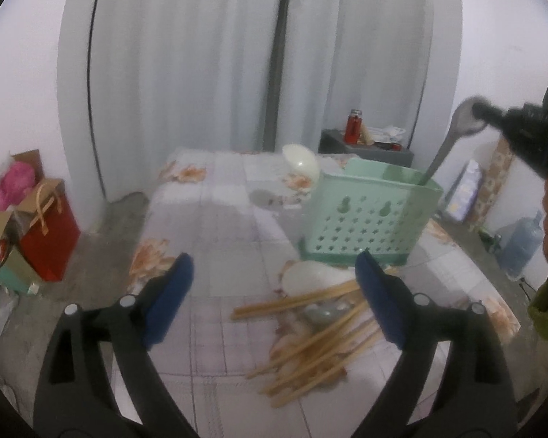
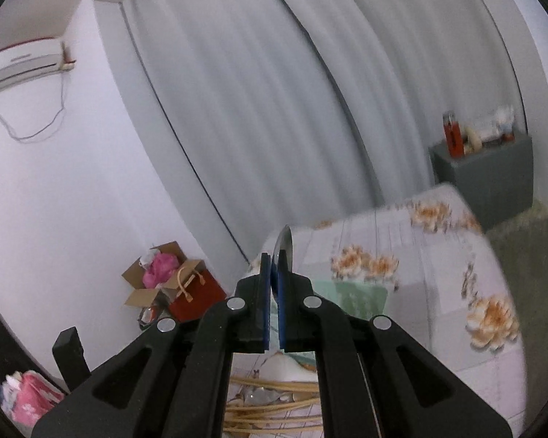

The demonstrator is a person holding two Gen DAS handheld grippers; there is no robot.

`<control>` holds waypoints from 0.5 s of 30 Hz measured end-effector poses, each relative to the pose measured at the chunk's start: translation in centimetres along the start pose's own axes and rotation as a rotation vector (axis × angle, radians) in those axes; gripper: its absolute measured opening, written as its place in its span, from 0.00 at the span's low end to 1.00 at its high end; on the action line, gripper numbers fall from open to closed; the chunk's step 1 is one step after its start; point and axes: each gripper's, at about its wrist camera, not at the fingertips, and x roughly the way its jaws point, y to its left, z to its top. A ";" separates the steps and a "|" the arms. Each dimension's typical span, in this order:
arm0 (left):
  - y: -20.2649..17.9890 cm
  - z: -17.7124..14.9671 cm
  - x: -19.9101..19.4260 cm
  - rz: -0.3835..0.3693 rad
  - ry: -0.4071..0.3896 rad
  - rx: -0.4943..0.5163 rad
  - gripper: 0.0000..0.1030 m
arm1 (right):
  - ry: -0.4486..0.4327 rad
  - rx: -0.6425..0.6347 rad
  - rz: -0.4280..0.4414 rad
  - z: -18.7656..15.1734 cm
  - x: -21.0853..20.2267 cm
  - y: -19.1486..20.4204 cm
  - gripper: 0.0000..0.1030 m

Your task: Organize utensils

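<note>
My left gripper point(image 1: 274, 261) hangs open over the floral-cloth table point(image 1: 219, 219), with nothing between its blue pads. Just right of and below its fingertips lies a loose pile of wooden chopsticks point(image 1: 321, 346), with a white ceramic spoon point(image 1: 310, 273) at its far end. Behind them stands a mint-green perforated utensil holder point(image 1: 369, 219). My right gripper point(image 1: 484, 111) is at the upper right, shut on the bowl end of a metal spoon point(image 1: 445, 146) whose handle tip reaches into the holder. In the right wrist view the right gripper point(image 2: 273, 266) pinches the spoon point(image 2: 285, 242) above the holder point(image 2: 361, 295) and chopsticks point(image 2: 274, 405).
A white bowl point(image 1: 301, 162) lies tilted behind the holder. A red gift bag point(image 1: 51, 233) and a cardboard box stand on the floor at the left. A grey cabinet point(image 1: 369, 146) with a red bottle sits by the curtain. A water jug point(image 1: 522, 241) stands at the right.
</note>
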 end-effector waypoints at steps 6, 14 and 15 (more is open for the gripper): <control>0.4 -0.6 -0.1 0.005 0.001 -0.032 0.84 | 0.094 0.155 0.005 -2.1 3.3 -5.1 0.03; 0.3 -0.9 0.5 0.023 0.010 -0.004 0.87 | 0.126 0.224 -0.111 -3.9 3.1 -7.6 0.22; 0.3 -1.0 0.6 0.025 0.013 -0.005 0.87 | 0.120 0.223 -0.125 -3.9 2.7 -7.6 0.36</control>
